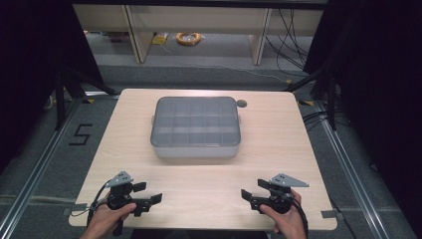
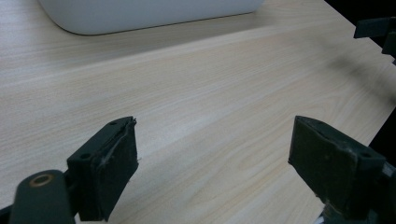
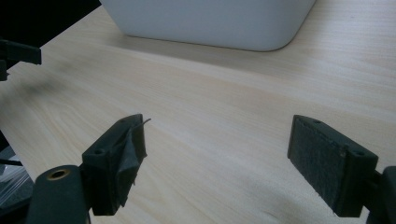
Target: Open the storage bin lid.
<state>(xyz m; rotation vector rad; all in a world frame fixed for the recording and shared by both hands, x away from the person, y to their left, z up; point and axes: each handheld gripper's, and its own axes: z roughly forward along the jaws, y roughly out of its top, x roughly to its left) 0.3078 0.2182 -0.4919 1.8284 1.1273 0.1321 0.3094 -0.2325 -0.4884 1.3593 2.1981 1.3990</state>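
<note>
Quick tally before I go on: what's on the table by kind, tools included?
Grey lidded box: 1
Small dark round disc by the box's far right corner: 1
Tools, both open and empty: 2, left tool and right tool
Total: 4

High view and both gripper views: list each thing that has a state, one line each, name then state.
compartment box: lid on, closed, sitting flat mid-table, untouched.
left gripper: open, holding nothing, hand-held low near the table's near edge.
right gripper: open, holding nothing, hand-held low near the near edge.
table: bare wood between the grippers and the box.
</note>
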